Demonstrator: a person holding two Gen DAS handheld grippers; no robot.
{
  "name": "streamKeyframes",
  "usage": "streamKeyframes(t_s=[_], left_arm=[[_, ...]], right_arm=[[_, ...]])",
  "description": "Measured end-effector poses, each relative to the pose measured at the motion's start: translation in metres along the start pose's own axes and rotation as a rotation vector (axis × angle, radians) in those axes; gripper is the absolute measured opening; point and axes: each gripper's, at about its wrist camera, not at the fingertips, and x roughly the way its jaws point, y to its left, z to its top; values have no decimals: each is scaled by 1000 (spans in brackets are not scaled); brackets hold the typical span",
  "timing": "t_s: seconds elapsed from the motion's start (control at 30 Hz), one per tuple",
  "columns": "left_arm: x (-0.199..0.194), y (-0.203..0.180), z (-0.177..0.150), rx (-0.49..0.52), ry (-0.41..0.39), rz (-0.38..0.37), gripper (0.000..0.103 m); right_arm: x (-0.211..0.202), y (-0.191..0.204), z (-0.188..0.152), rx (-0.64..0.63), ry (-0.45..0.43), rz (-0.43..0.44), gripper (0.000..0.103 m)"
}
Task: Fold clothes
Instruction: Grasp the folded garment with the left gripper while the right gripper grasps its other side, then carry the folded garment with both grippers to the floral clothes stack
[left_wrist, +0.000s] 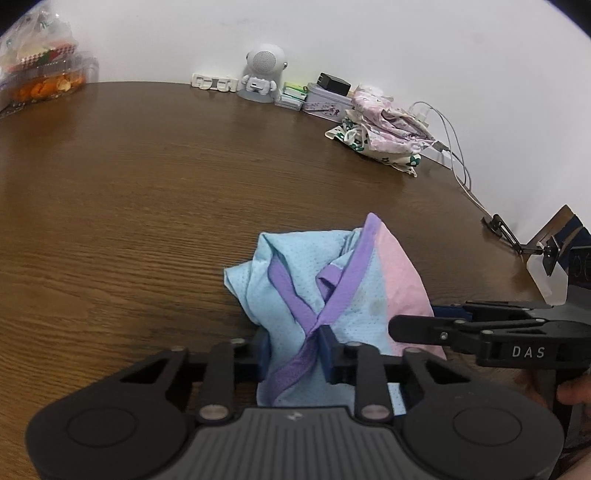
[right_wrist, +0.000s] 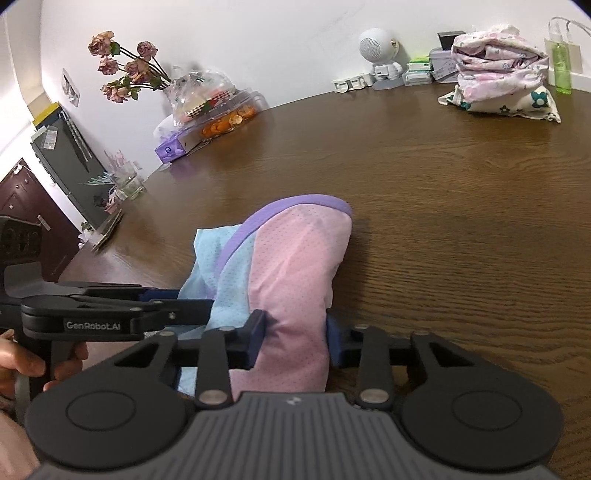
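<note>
A small mesh garment (left_wrist: 325, 280), light blue and pink with purple trim, is bunched up at the near edge of the brown wooden table (left_wrist: 147, 177). My left gripper (left_wrist: 295, 350) is shut on its blue part where the purple bands cross. My right gripper (right_wrist: 295, 336) is shut on its pink part (right_wrist: 295, 266). The right gripper also shows in the left wrist view (left_wrist: 413, 328), at the garment's right side. The left gripper shows in the right wrist view (right_wrist: 192, 306), at the garment's left side. The two grippers are close together.
A stack of folded floral clothes (left_wrist: 380, 125) lies at the far right by the wall. A white astronaut speaker (left_wrist: 262, 70), small boxes (left_wrist: 325, 99) and cables (left_wrist: 454, 147) line the back edge. Snack containers (right_wrist: 218, 110) and dried flowers (right_wrist: 125, 66) stand at the far left.
</note>
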Motion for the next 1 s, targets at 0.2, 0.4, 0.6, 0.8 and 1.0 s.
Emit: streamKeyframes(t_s=[0.2,0.4,0.6,0.8,1.0], left_arm=[[3,-3,-2,-9,-5,-19,12],[3,-9,3,-7,-51,-64,10],[6,-24,28,32,-126,-128,10],[12,-49,75,95,-213,-169,10],[24,-98,168,202,-321,-217,10]], right_arm=[[2,2,-3,-34,13,35,19],[-5,1,2,-58,-11,43,11],[-19,2,23,-120,-54,-2,10],[-39,-5,63,-183,-130,-65,10],[-72,-23,134,-221,-259,-138,10]])
